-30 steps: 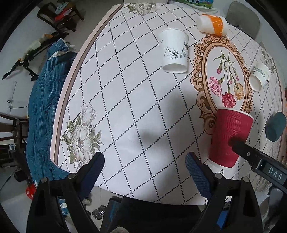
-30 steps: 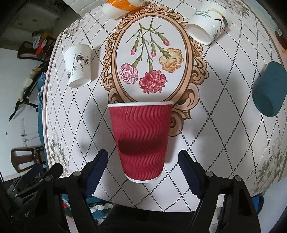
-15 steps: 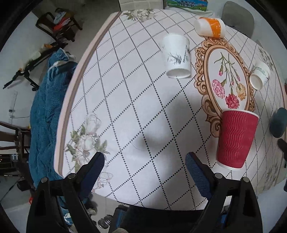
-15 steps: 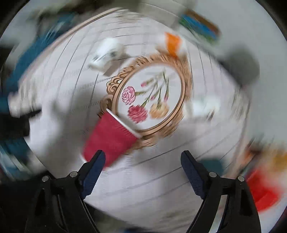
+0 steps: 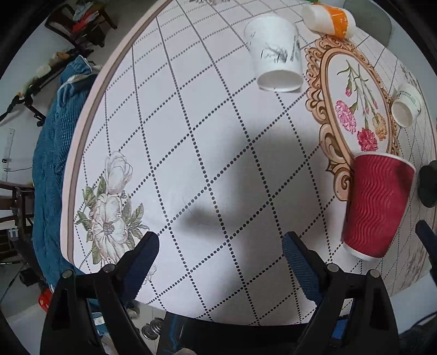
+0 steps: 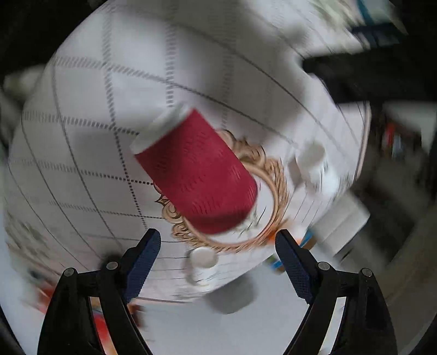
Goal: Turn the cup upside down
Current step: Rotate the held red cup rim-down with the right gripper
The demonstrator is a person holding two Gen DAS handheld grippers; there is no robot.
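A red ribbed paper cup [image 5: 378,207] stands upright on the patterned table [image 5: 191,136], at the lower end of the gold floral oval. My left gripper [image 5: 221,254] is open and empty, above the table's near edge, left of the cup. My right gripper [image 6: 218,251] is open and empty; its view is rolled over and blurred, with the red cup [image 6: 199,172] beyond and between its fingers, apart from them. A blue fingertip of it shows at the right edge of the left wrist view [image 5: 426,237].
A white cup with bamboo print [image 5: 275,57] stands at the back. An orange-and-white cup [image 5: 329,17] lies on its side behind it. A small white cup [image 5: 407,109] sits right of the oval. A blue-covered chair [image 5: 52,153] stands left of the table.
My right gripper has pulled back from the red cup and rolled over, so its view is turned upside down and blurred. My left gripper has drifted back slightly. The cup has stayed upright.
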